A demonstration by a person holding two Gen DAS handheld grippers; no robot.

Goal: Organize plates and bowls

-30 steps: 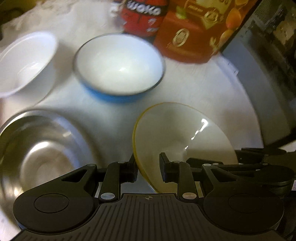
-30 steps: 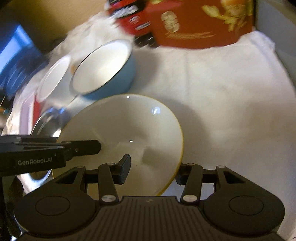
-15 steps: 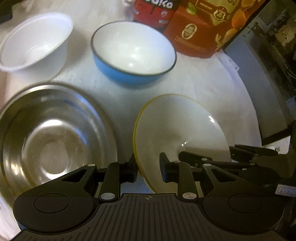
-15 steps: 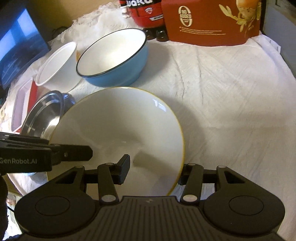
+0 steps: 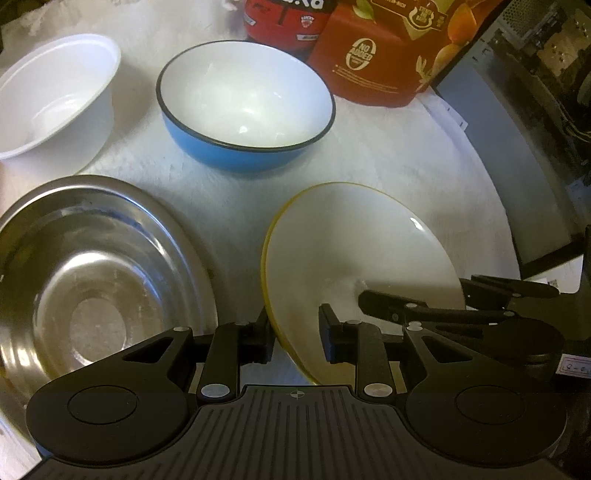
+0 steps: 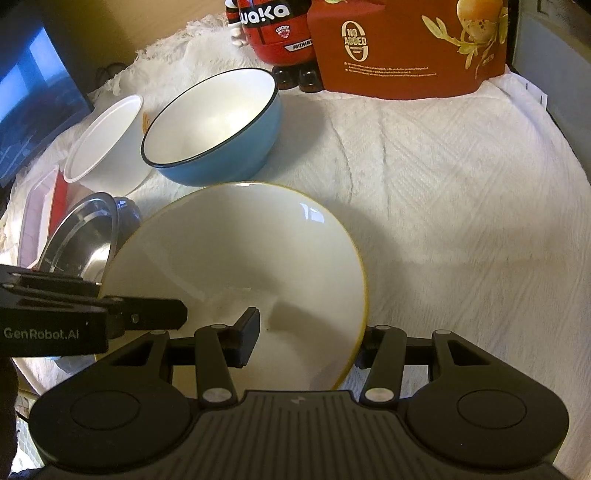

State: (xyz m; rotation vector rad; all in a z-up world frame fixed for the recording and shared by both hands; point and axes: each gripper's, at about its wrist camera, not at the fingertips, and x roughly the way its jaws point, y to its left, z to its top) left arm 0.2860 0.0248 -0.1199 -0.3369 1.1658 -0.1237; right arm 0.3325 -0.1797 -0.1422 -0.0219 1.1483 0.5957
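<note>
Left wrist view. The left gripper (image 5: 295, 338) straddles the near left rim of a white plate with a yellow edge (image 5: 354, 243). One finger sits outside and under the rim, the other over the plate's inner face. A gap shows between the inner pad and the plate, so I cannot tell whether the jaws pinch the rim or merely bracket it. The plate is tilted, its left edge raised above the white cloth (image 5: 399, 147). The right gripper (image 5: 413, 308) reaches in from the right, fingers over the plate's right side. A steel bowl (image 5: 96, 273) lies just beside the plate to the left. Beyond it are a blue bowl with a white inside (image 5: 247, 107) and a white plastic bowl (image 5: 55, 99), near each other. A red carton (image 5: 376, 55) and a red toy figure (image 5: 288, 18) stand at the back.

Right wrist view. The right gripper (image 6: 306, 341) brackets the plate (image 6: 236, 258) at its near right rim. The left finger lies on the inner face; the right finger is outside, at the yellow edge. Pinching or only close: cannot tell. The left gripper (image 6: 155, 314) enters from the left over the plate's left side. The steel bowl (image 6: 81, 232) is partly hidden behind the plate. The blue bowl (image 6: 218, 129) and white plastic bowl (image 6: 107, 144) are beyond, touching or nearly so. The carton (image 6: 406, 48) and toy (image 6: 273, 29) are at the rear of the cloth (image 6: 461, 184).
</note>
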